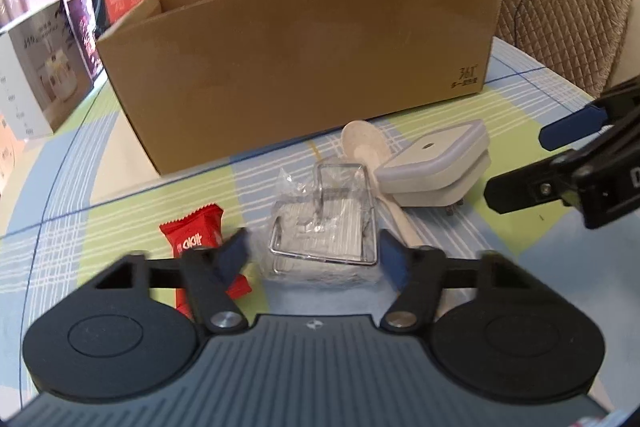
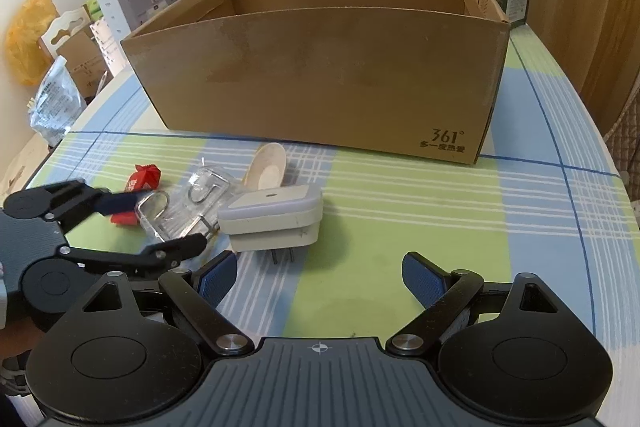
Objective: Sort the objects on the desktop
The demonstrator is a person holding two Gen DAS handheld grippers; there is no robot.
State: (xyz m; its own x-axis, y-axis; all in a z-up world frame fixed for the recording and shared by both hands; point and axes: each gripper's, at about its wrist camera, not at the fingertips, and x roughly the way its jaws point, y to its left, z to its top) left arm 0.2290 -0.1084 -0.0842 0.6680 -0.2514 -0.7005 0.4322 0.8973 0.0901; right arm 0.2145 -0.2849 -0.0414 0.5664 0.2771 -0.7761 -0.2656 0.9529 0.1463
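The left gripper [image 1: 314, 253] is held wide apart, its blue pads [image 1: 236, 251] flanking the clear plastic hook pack [image 1: 324, 227], which lies on the checked tablecloth [image 1: 120, 227] directly between the fingers but appears not yet pinched. Just left of the left pad, partly under it, the red candy wrapper [image 1: 192, 241] is found; just right of the right pad runs the handle of the cream spoon [image 1: 366, 147], and beyond it the white plug-in night light [image 1: 434, 167]. The closing is best made squarely on the pack's rigid sides, so that neither wrapper nor spoon handle is caught. The cardboard box [image 1: 296, 67] stands straight ahead, beyond the cluster. The right gripper [image 2: 320, 279] is likewise spread and holds nothing, with bare cloth between its fingers and the night light [image 2: 276, 219] ahead to its left.
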